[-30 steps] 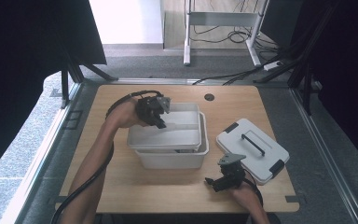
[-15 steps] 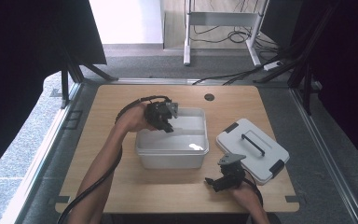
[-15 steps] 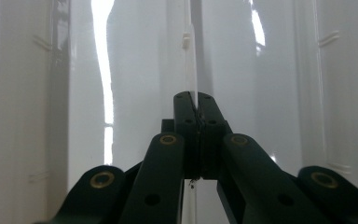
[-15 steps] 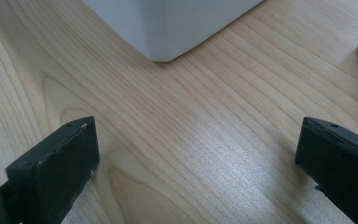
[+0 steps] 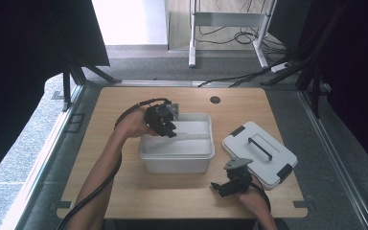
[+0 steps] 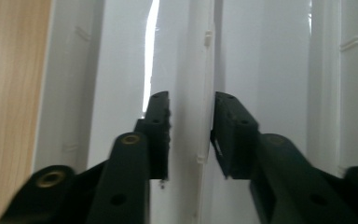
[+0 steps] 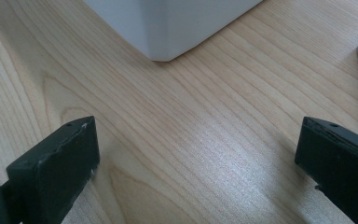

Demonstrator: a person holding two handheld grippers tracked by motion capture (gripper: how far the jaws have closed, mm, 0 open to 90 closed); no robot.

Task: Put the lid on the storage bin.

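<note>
The inner tray [image 5: 191, 135] has been lowered into the box [image 5: 177, 160]; the left claw [image 5: 165, 125], just opening, straddles its rim unpressed; the right claw [image 5: 227, 184] is spread.

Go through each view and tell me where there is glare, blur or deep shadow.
High view: daylight washes out the floor beyond the table, and both sides sink into black. Left gripper view: soft focus, with a bright streak on the white bin. Right gripper view: sheen on the wood grain, fingers blurred.

A light wooden table [image 5: 124, 189] carries a white plastic bin [image 5: 177, 160] near its middle. Just right of it lies a white lid [image 5: 258, 153] with a dark handle, apparently flat on the wood.
</note>
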